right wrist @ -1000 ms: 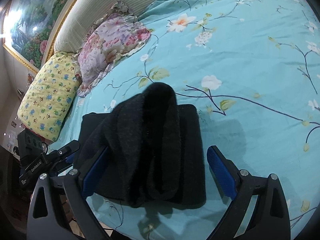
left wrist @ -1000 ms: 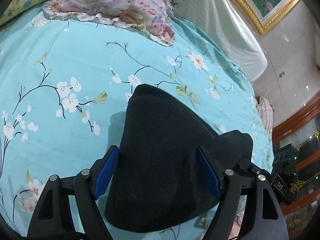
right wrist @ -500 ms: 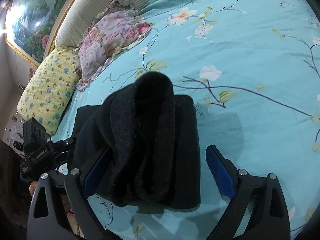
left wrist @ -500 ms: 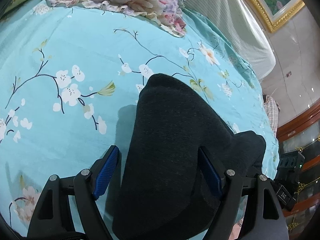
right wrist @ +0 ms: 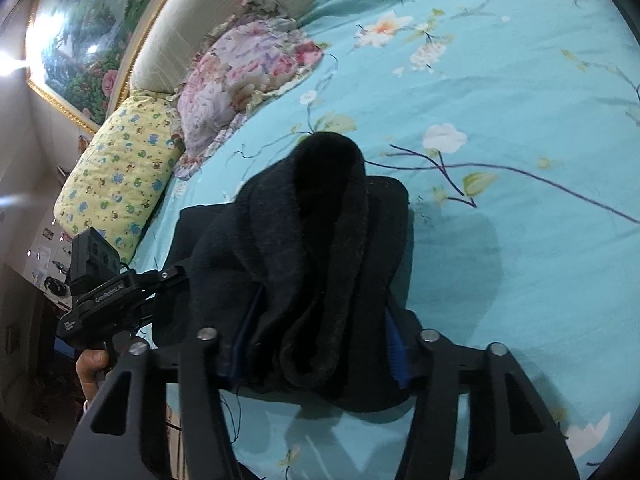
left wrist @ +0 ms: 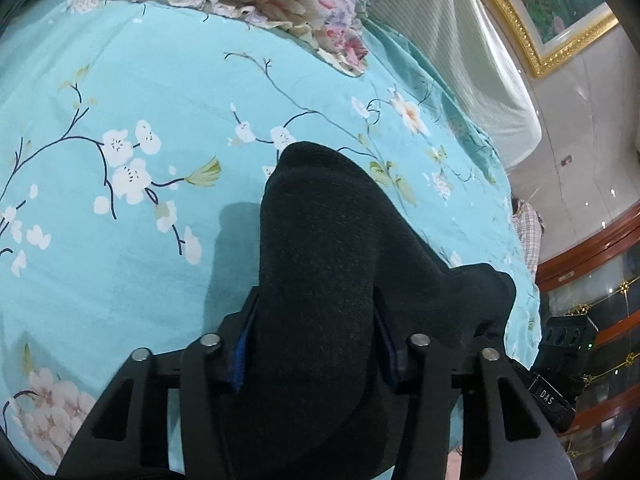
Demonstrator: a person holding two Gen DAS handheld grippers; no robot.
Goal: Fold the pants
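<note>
The black pants [left wrist: 320, 264] lie folded into a thick bundle on the turquoise flowered bedsheet [left wrist: 132, 80]. My left gripper [left wrist: 310, 348] is shut on one end of the bundle, its blue pads pressed into the cloth. My right gripper [right wrist: 316, 344] is shut on the other end of the pants [right wrist: 320, 240], where a fold of cloth bulges up between the fingers. The left gripper also shows in the right wrist view [right wrist: 120, 296], held by a hand at the bundle's far side.
A pink flowered pillow [right wrist: 240, 76] and a yellow patterned pillow [right wrist: 116, 172] lie at the head of the bed by a padded headboard [right wrist: 200, 12]. A gold-framed painting [left wrist: 560, 12] hangs on the wall. The bed edge and dark wooden furniture [left wrist: 592, 280] are at the right.
Both grippers have closed from wide open onto the black bundle. The cloth now bunches up between the fingers on each side.
</note>
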